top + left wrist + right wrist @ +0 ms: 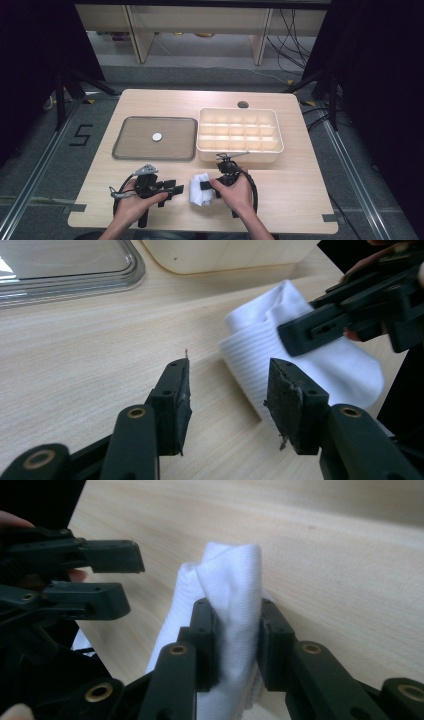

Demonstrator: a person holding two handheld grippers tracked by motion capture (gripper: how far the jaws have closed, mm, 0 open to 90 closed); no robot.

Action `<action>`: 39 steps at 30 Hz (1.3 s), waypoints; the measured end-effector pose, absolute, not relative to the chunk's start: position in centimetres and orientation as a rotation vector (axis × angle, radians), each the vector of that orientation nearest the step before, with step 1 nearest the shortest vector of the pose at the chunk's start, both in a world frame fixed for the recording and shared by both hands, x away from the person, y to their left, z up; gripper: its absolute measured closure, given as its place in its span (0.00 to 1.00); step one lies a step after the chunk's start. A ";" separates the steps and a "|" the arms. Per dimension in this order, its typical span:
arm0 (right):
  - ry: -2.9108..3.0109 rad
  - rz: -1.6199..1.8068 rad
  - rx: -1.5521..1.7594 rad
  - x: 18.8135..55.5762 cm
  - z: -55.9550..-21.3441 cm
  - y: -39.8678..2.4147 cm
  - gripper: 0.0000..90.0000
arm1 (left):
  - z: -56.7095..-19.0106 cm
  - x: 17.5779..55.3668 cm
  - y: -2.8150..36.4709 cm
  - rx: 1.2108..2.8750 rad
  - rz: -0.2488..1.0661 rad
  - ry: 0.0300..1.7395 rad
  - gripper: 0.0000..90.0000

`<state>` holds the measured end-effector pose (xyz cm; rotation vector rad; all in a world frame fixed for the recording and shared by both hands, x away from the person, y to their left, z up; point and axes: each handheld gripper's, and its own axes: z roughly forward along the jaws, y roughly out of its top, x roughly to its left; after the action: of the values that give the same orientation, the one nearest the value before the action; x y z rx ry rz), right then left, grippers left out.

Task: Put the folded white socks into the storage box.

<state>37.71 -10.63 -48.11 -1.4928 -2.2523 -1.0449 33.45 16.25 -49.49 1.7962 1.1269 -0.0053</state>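
One white ribbed sock, folded, lies at lower centre of the table. Right gripper pinches its fold. Left gripper gapes empty beside it. One tray, one divided box.

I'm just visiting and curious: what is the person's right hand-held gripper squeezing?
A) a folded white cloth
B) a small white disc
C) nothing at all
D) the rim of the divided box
A: in the right gripper view, the right hand-held gripper has both jaws pressed against a bunched fold of the white cloth.
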 end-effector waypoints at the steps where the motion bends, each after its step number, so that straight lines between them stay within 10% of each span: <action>1: -2.238 -1.034 -1.529 37.7 -47.7 -10.6 0.81 | -49.6 33.4 16.4 1.790 -0.005 1.117 0.57; 39: -2.296 -1.398 -1.643 41.6 -39.5 -14.0 0.81 | -50.7 33.0 16.7 1.758 0.023 1.145 0.53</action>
<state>41.60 -14.01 -39.46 -1.6434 -2.2958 -1.3982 32.97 16.70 -50.68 1.7581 1.1446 0.0226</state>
